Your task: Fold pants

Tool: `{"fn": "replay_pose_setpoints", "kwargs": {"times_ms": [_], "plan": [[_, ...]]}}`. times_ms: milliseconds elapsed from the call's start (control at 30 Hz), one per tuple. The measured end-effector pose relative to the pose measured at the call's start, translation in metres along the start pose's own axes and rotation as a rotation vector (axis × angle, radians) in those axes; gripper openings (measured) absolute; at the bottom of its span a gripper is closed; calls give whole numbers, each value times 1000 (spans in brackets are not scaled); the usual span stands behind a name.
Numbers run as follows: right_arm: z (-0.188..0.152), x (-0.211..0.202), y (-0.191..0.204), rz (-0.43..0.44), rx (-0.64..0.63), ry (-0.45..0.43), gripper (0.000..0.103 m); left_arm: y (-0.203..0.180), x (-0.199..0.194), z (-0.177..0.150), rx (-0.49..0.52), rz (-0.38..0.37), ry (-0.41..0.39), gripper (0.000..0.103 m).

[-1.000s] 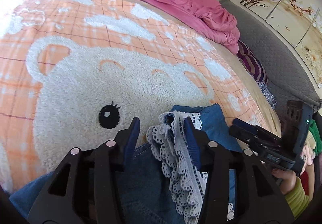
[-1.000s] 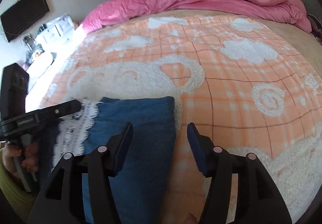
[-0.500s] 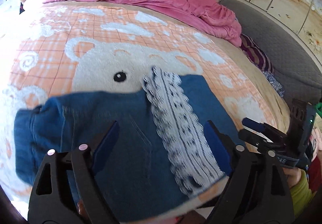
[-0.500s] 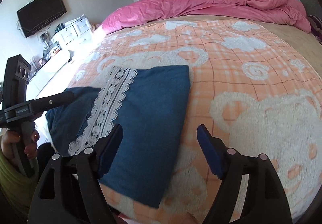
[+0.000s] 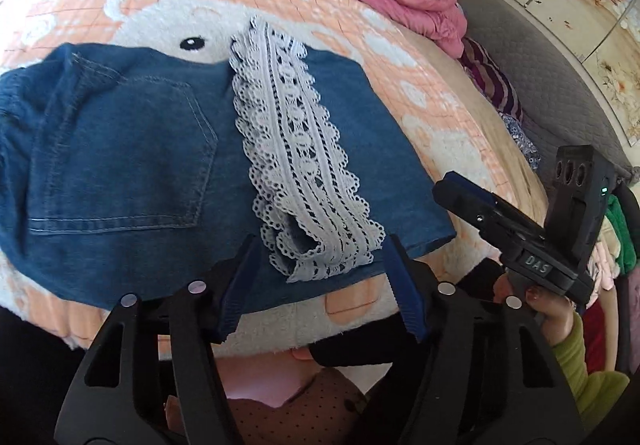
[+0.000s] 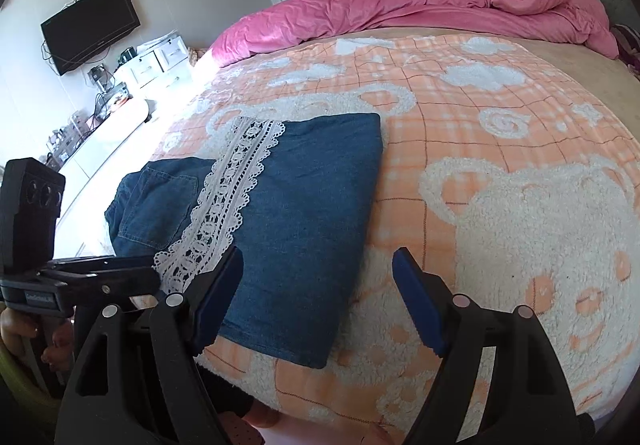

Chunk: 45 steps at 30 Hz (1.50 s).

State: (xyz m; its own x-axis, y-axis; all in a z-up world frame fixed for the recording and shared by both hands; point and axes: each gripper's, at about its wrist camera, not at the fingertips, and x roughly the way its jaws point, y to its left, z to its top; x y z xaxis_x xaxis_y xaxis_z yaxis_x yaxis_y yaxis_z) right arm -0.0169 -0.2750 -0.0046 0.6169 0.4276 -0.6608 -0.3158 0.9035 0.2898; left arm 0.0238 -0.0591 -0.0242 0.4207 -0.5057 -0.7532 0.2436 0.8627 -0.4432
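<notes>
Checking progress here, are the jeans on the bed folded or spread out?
Folded: the jeans lie doubled, lace cuff laid across beside the back pocket.

Open blanket to the right, clutter at the far edge

From the folded pants (image 6: 296, 229), the blanket (image 6: 500, 133) lies bare toward three o'clock; the heaped pink duvet (image 6: 440, 1) blocks twelve o'clock, the other gripper (image 6: 92, 277) crowds nine.

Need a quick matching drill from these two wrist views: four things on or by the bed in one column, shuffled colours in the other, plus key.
Things:
1. folded pants
2. lace trim
3. duvet
4. bear blanket

Colours:
A. pink
B. orange and white
C. blue denim
D. white

Pairs: 1-C, 2-D, 3-A, 4-B
</notes>
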Motion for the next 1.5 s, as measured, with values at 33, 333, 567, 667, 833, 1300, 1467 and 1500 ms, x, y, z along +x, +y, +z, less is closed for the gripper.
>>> {"fn": "replay_pose_setpoints", "kwargs": {"times_ms": [33, 333, 567, 667, 833, 1300, 1467, 1500], "plan": [[0, 2, 0, -3, -1, 6, 76, -1, 7, -1, 5, 11, 13, 39], [-14, 24, 10, -56, -86, 85, 76, -5, -2, -9, 87, 102, -14, 12], [-18, 30, 15, -86, -151, 104, 76, -2, 8, -13, 108, 131, 18, 19], [-14, 19, 14, -89, -144, 77, 76, -4, 4, -11, 115, 135, 18, 31], [-3, -6, 19, -57, -147, -24, 76, -9, -9, -10, 131, 179, -10, 51], [-18, 22, 33, -81, -202, 80, 75, -10, 4, -3, 136, 283, -29, 71], [-24, 34, 26, -96, -193, 113, 75, -4, 10, -5, 138, 286, -26, 71], [-25, 35, 26, -99, -198, 113, 75, -3, 9, -5, 138, 286, -26, 72]]}}
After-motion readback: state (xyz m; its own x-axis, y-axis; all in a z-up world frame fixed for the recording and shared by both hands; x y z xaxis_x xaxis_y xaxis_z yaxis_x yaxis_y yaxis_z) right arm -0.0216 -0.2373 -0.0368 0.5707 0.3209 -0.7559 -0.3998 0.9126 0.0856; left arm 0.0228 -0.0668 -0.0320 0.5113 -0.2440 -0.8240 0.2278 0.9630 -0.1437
